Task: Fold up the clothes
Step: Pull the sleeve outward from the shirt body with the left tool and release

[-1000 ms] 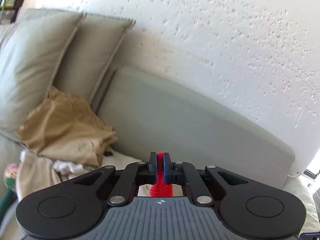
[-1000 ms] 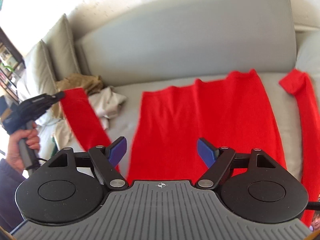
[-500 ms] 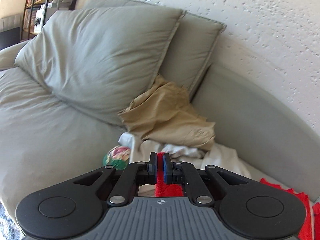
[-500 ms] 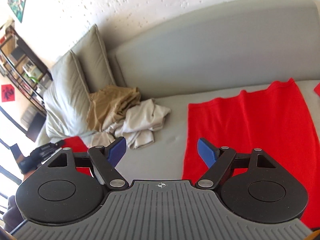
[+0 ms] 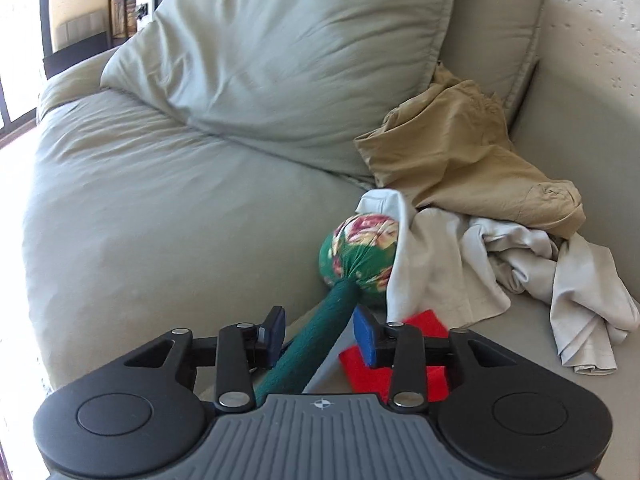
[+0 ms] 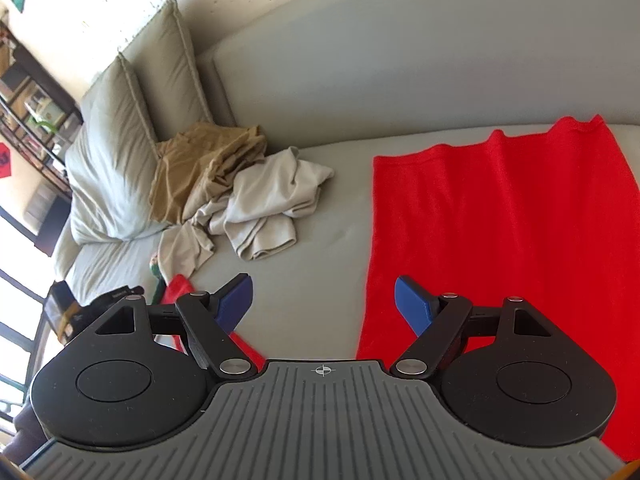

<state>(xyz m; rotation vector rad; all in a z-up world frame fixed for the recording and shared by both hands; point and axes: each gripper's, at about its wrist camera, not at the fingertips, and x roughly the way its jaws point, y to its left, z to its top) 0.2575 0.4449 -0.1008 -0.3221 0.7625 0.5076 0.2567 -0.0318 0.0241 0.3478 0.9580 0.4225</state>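
Note:
A red garment [image 6: 500, 240] lies spread flat on the grey sofa seat [image 6: 312, 248], to the right of my right gripper [image 6: 324, 294]. That gripper hovers open above bare seat with nothing between its fingers. One red sleeve [image 5: 394, 364] lies on the seat under the right finger of my left gripper [image 5: 319, 326]. Its jaws are opening and no longer pinch the sleeve. A green-handled mallet [image 5: 320, 344] with a floral cloth head shows in the gap between the pads, untouched by them. In the right wrist view the red sleeve [image 6: 178, 284] peeks out at the lower left.
A crumpled tan garment [image 5: 460, 152] and a pale grey one [image 5: 500, 264] are heaped in the sofa corner. Two big grey pillows [image 5: 300, 60] lean behind them. The sofa backrest [image 6: 400, 80] runs along a white wall. Dark shelving [image 6: 28, 92] stands at far left.
My left gripper swung down from facing the wall to the seat and let go of the red sleeve it had pinched. My right gripper slid left, so the red garment now sits further right.

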